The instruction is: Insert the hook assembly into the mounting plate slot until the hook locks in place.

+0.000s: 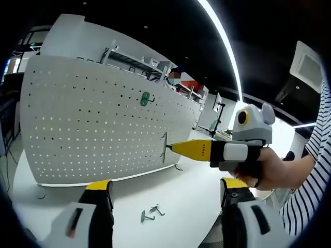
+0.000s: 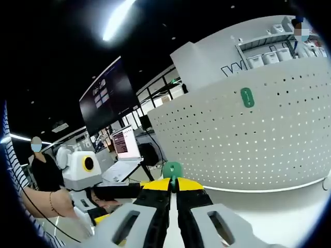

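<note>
The white pegboard mounting plate (image 1: 98, 124) stands upright on the white worktop (image 1: 176, 199), curved by the lens, its face dotted with rows of small holes. One green hook (image 1: 146, 98) already sits high on it; in the right gripper view the same green hook shows as an oval tab (image 2: 247, 97) on the plate (image 2: 269, 139).

The right hand-held gripper (image 1: 173, 147), seen from the left gripper view, reaches in with its yellow jaws pressed together on a thin metal hook (image 1: 164, 147), whose tip is at the plate's face; whether it has entered a hole I cannot tell. In its own view the right hand-held gripper (image 2: 174, 184) pinches a green hook piece (image 2: 172, 169) between its yellow tips.

The left hand-held gripper (image 1: 165, 194) hangs over the worktop with its jaws spread wide, holding nothing.

Two spare hooks (image 1: 151, 213) lie on the worktop between those jaws, one green-ended, one bare wire.

The hook looks light, stiff and slim, likely to twist in a pinch; holding it near the green backing should keep the prongs steady for the holes.
</note>
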